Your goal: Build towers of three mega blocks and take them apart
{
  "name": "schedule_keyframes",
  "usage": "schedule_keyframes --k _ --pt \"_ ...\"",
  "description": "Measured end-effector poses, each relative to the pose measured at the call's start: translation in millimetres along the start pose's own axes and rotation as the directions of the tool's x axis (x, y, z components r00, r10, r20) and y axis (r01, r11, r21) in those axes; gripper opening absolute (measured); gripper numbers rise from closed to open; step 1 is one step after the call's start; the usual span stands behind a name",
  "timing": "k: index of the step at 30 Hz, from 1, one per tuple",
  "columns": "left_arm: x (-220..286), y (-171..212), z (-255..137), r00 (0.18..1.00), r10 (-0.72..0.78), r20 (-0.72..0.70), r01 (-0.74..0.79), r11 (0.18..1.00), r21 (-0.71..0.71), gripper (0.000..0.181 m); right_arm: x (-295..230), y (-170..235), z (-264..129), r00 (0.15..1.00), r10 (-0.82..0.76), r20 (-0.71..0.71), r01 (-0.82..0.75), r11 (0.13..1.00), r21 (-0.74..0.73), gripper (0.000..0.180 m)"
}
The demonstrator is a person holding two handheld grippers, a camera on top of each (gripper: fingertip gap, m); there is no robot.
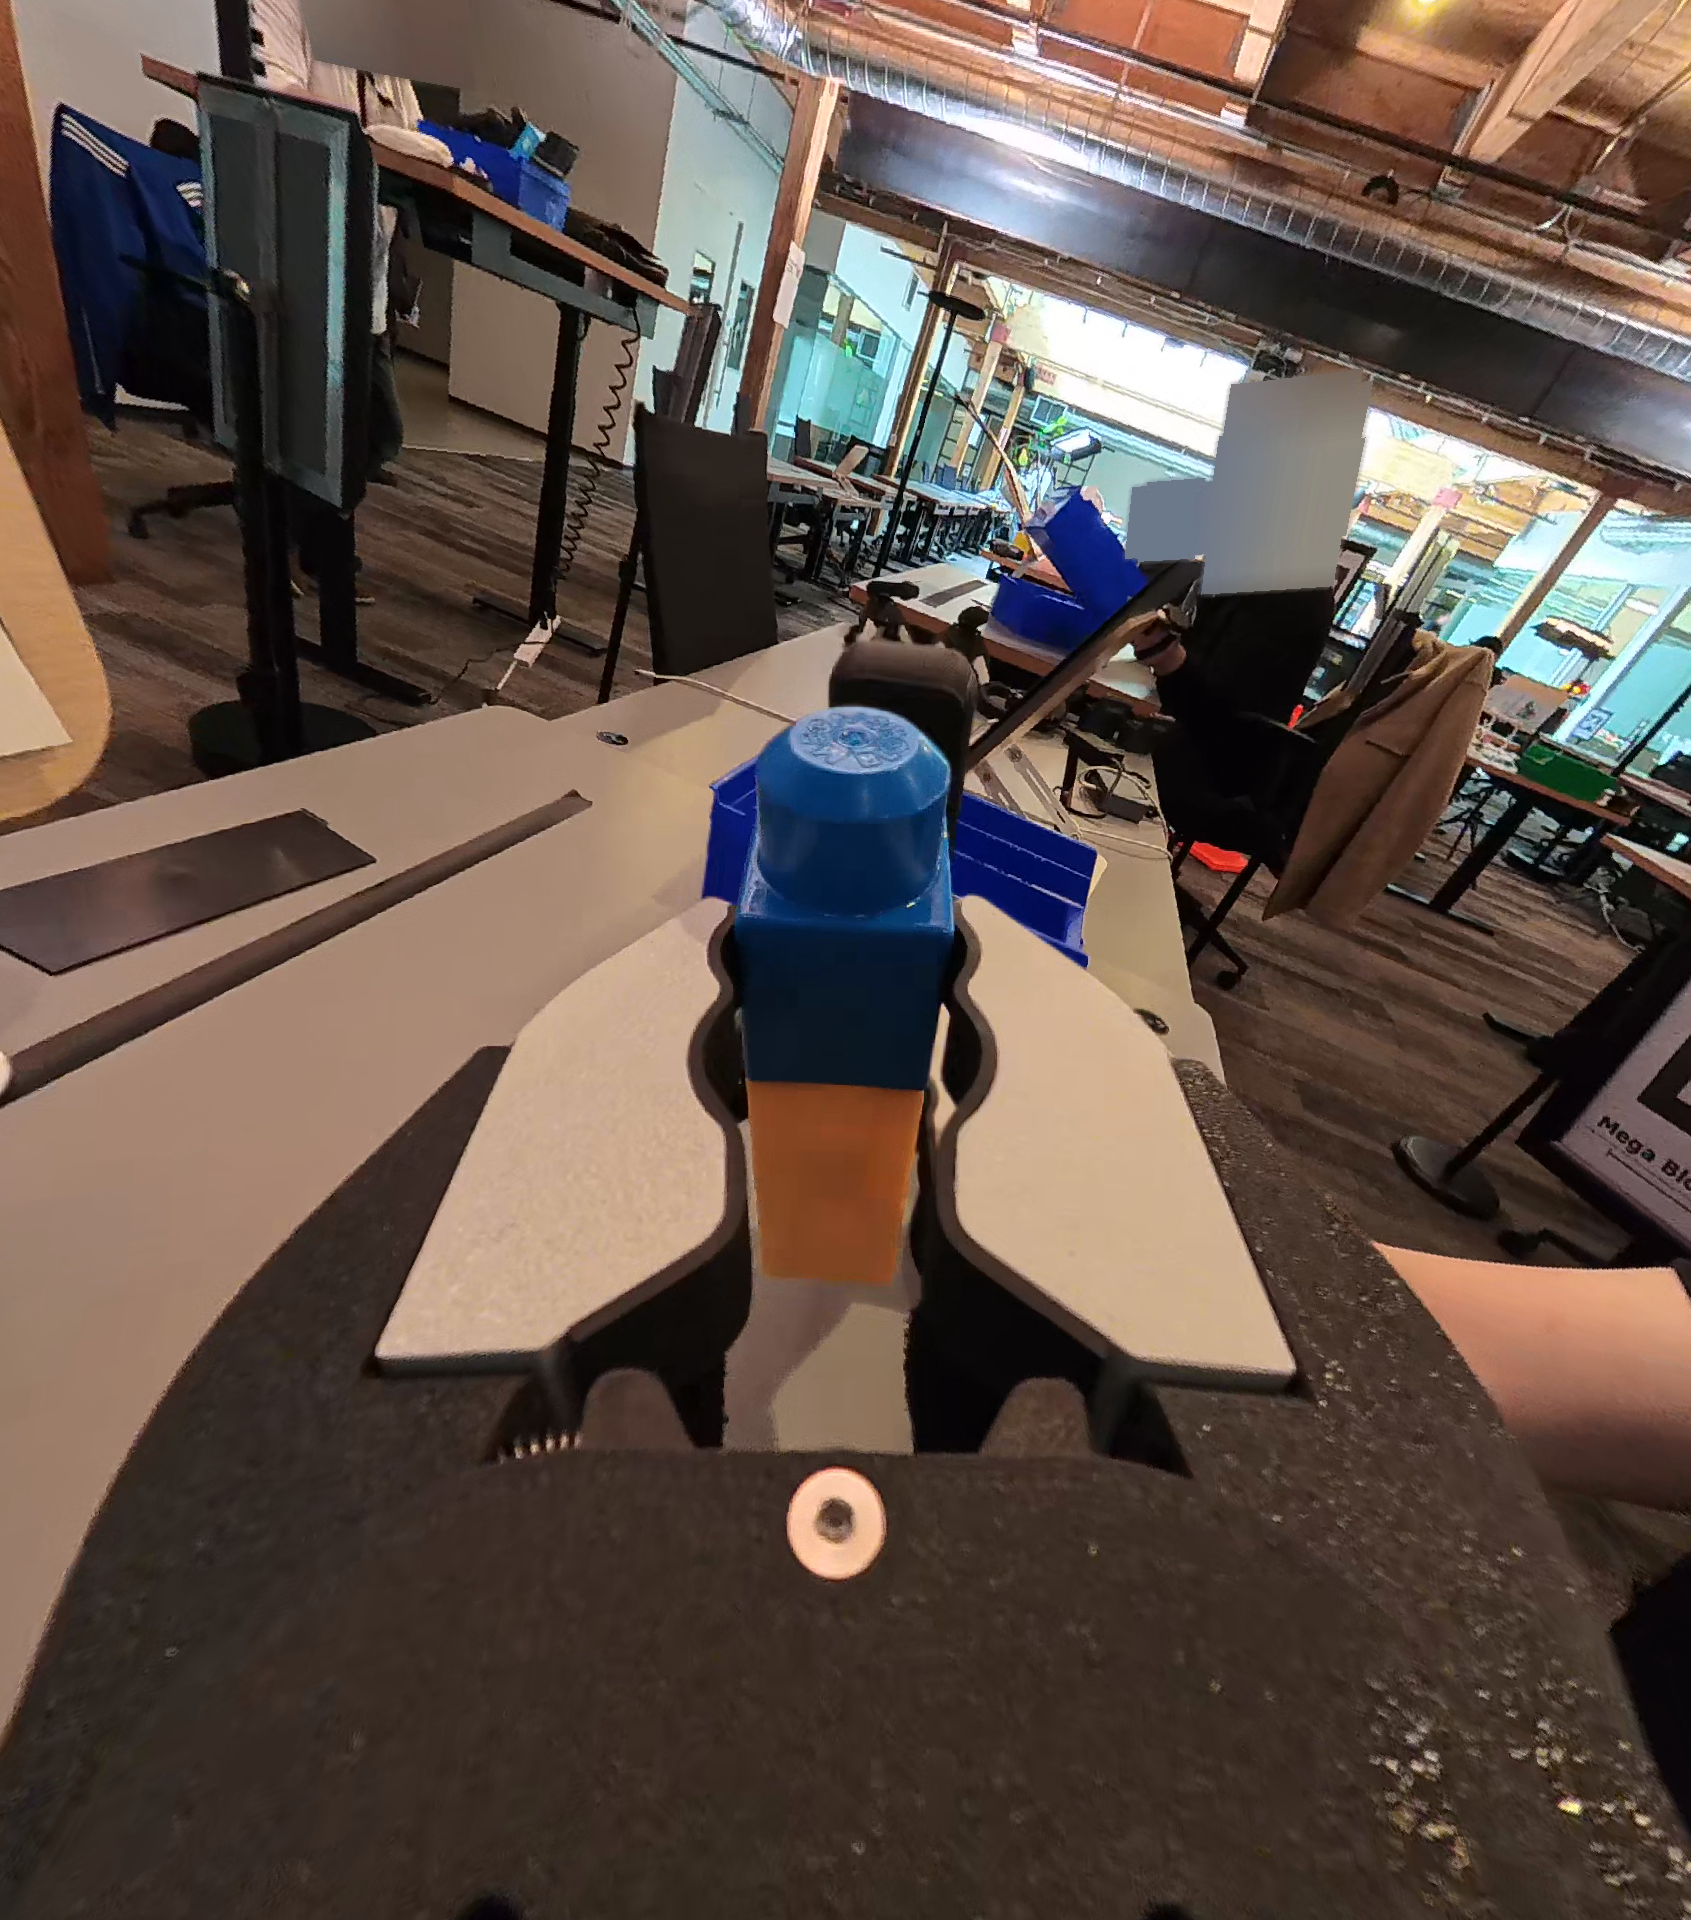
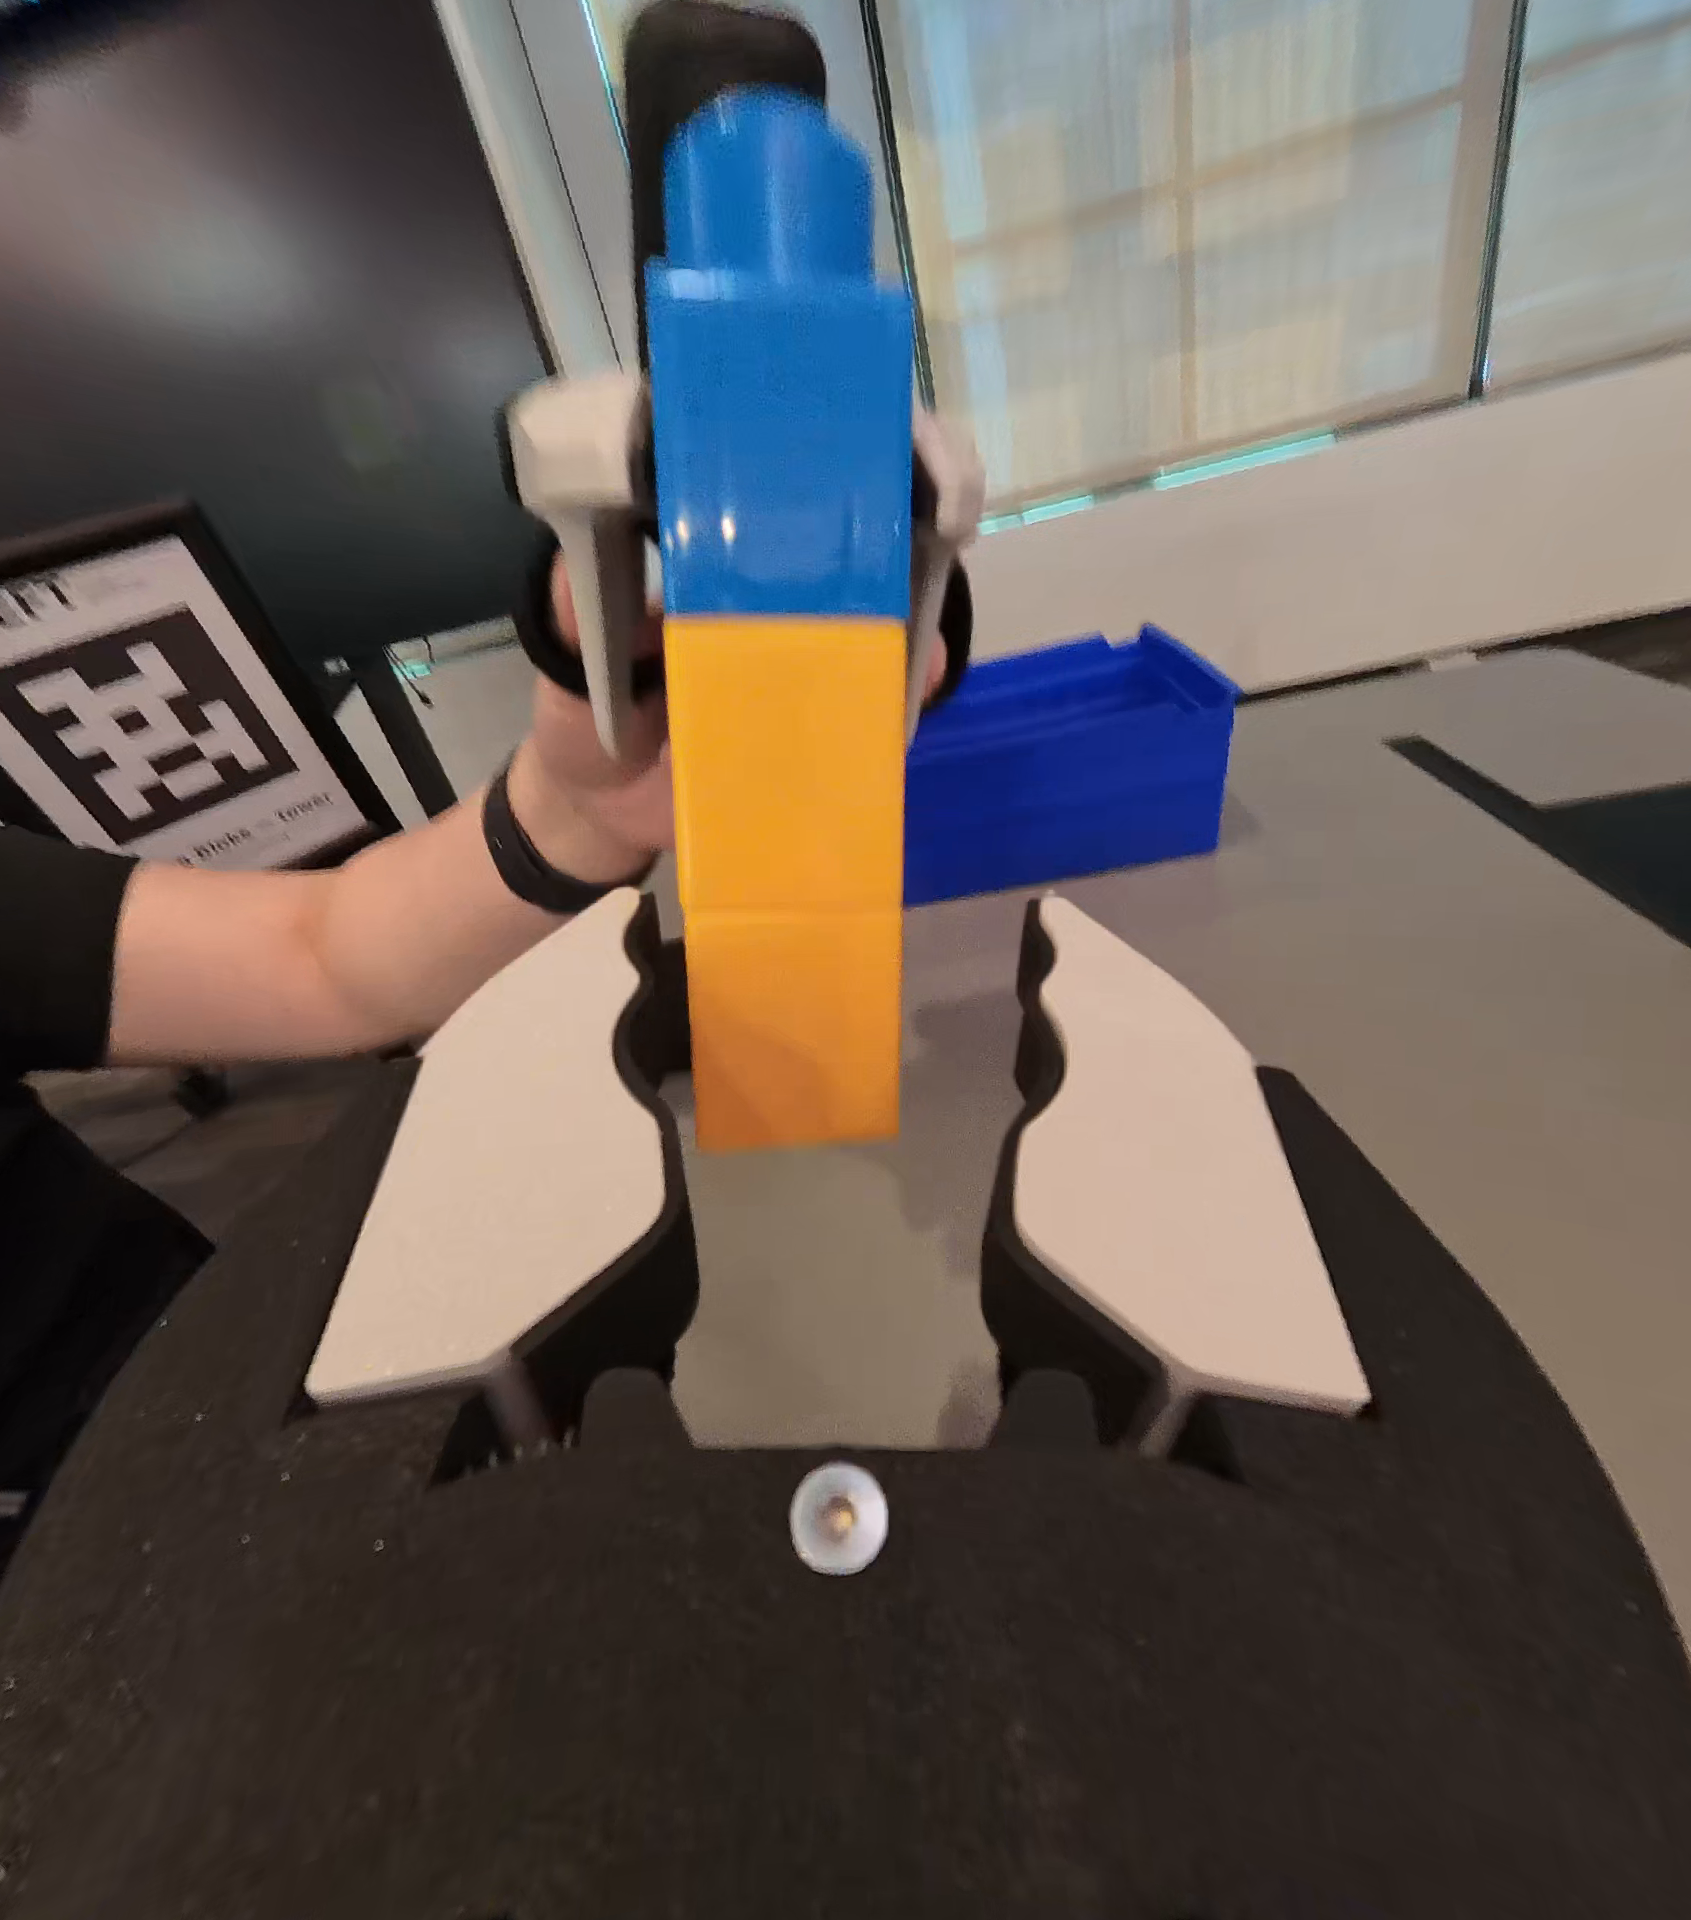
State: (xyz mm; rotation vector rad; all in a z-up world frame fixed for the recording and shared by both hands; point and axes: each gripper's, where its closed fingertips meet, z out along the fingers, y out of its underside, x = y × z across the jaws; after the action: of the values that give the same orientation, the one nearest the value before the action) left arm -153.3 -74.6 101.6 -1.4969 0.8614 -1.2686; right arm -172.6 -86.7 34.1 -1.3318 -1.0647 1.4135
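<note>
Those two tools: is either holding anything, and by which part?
The left tool clamps the tower's blue block, the top one. The right tool is open, holding nothing.

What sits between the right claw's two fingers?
In the right wrist view, the lowest orange plastic block of the tower stands between them, nearer its left finger, ungripped.

Tower of 3 blocks [image 2: 784, 665] between left tongs [image 1: 843, 992], bin [image 2: 1064, 764] on table [image 2: 1443, 1039] behind it

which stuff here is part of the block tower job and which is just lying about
Job: blue block, upper orange block, lower orange block, left gripper, right gripper.

Lying about: blue bin, marker sign, black strip.
</note>
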Motion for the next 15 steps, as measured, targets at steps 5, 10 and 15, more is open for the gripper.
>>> schedule_keyframes --k 5,10,15 --pt "-4.1 -1.5 -5.4 1.0 0.019 0.022 -0.018 1.0 -0.021 0.036 -5.7 2.1 -1.4 0.997 0.035 0.072 -0.035 0.999 -0.004 0.042" --pt "-3.2 -0.6 -7.8 1.0 -0.002 0.012 0.003 1.0 -0.014 0.036 -6.2 9.5 -0.8 0.997 0.027 0.069 -0.023 0.999 -0.049 0.036" --pt "-1.1 -2.1 -7.8 1.0 -0.001 0.006 0.001 1.0 -0.006 0.036 -7.4 7.7 -1.6 0.997 0.011 0.08 -0.008 0.999 -0.038 0.035"
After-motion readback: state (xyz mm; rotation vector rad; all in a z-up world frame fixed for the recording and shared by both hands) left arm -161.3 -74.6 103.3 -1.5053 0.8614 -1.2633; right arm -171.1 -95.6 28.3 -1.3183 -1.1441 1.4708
